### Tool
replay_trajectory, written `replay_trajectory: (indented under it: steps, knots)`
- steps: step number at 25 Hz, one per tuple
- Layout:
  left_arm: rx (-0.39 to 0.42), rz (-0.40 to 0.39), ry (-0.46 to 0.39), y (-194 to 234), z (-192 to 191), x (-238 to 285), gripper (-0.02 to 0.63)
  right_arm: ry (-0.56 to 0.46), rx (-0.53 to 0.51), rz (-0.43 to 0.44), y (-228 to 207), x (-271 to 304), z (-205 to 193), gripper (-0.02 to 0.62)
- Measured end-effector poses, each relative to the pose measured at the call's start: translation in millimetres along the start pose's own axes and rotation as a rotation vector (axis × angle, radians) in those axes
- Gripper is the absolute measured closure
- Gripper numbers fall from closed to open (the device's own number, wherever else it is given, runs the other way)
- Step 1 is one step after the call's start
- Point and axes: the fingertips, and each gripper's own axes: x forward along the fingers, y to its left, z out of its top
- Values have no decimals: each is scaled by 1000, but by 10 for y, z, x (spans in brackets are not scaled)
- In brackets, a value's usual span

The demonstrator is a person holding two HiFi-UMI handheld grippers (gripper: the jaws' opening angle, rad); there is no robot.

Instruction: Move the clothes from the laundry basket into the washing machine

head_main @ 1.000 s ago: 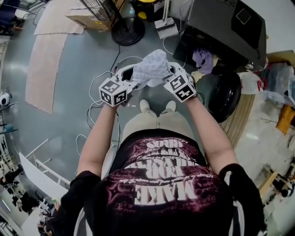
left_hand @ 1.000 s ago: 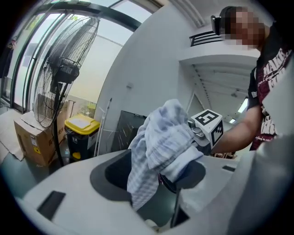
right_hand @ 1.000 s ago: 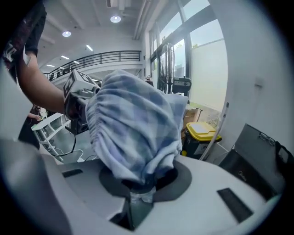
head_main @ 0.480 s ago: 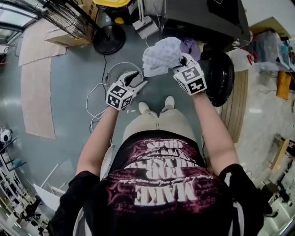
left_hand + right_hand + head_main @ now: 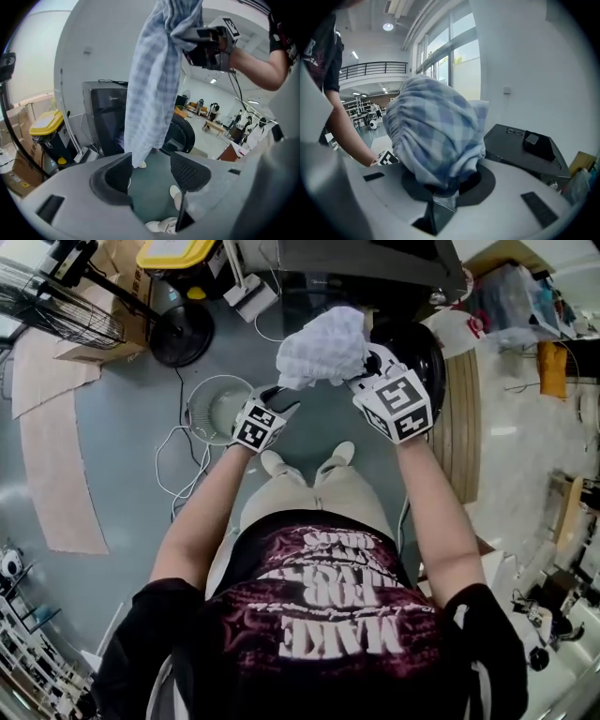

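Note:
A pale blue checked cloth hangs bunched from my right gripper, which is shut on it in front of the dark washing machine and its round black door. In the right gripper view the cloth fills the jaws of the right gripper. My left gripper is lower and to the left, beside the white laundry basket. Its jaws have just been opening and hold nothing. In the left gripper view the cloth dangles beyond the left gripper.
A fan with a black round base, a yellow-lidded bin and a cardboard box stand at the back left. Cables trail on the floor by the basket. A wooden board lies at the right.
Both grippers were on the cloth over the basket. The left one has let go and sunk to the left; the right one has lifted the cloth toward the machine's door.

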Motion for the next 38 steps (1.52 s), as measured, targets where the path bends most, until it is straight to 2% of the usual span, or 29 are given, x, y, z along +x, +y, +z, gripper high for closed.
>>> replay_trajectory:
  steps: [6, 8, 10, 11, 12, 13, 17, 22, 28, 33, 36, 38]
  knots:
    - [14, -21, 52, -234, 230, 706, 338, -81, 50, 35, -297, -513, 270, 528]
    - [21, 0, 53, -295, 383, 961, 334, -105, 72, 59, -394, -672, 316, 528]
    - [26, 60, 41, -276, 554, 1189, 337, -111, 78, 72, -509, -801, 295, 528]
    - [12, 98, 40, -237, 620, 1264, 376, -106, 74, 74, -573, -851, 254, 528]
    - [-15, 136, 40, -182, 663, 1306, 527, -99, 70, 76, -639, -894, 196, 528]
    - [-52, 170, 35, -119, 700, 1315, 592, -93, 69, 79, -705, -932, 130, 528]
    - [-179, 242, -41, 50, 867, 1173, 595, -81, 95, 89, -972, -1035, -159, 528]
    - [-291, 292, -204, 164, 1201, 820, 597, -14, 69, 90, -1183, -954, -561, 528]
    - [-300, 277, -338, 63, 1679, 582, 597, 94, 19, 97, -1222, -655, -1125, 528]
    - [-219, 233, -390, -198, 2101, 525, 597, 159, -43, 140, -1156, -589, -1430, 528]
    - [-192, 184, -413, -328, 2305, 501, 597, 176, -80, 179, -1099, -587, -1516, 528]
    - [-187, 116, -411, -449, 2397, 532, 597, 177, -100, 201, -1082, -592, -1533, 526]
